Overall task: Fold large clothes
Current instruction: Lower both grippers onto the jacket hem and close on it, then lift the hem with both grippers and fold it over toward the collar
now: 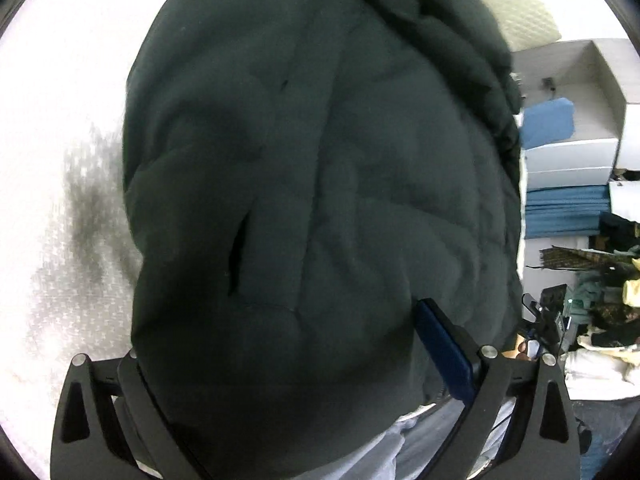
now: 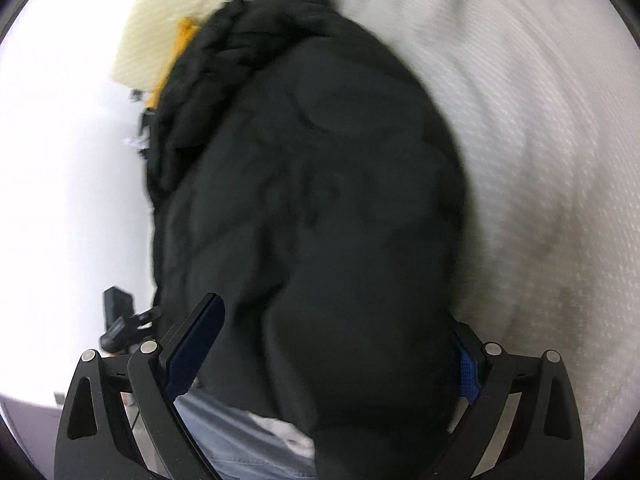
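Both my wrist views have heavy fisheye: black vignette in the corners, straight lines bowed near the rim. Exposure is uneven. The dark jacket (image 1: 320,200) reads underexposed, folds barely separable, while the white bed cover (image 1: 72,80) clips to pure white at upper left. A soft grey shadow (image 1: 92,208) falls on the cover just beside the jacket in my left view. My right view has motion blur, worst along the jacket's top edge; its left background is blown out. Left view is sharper.
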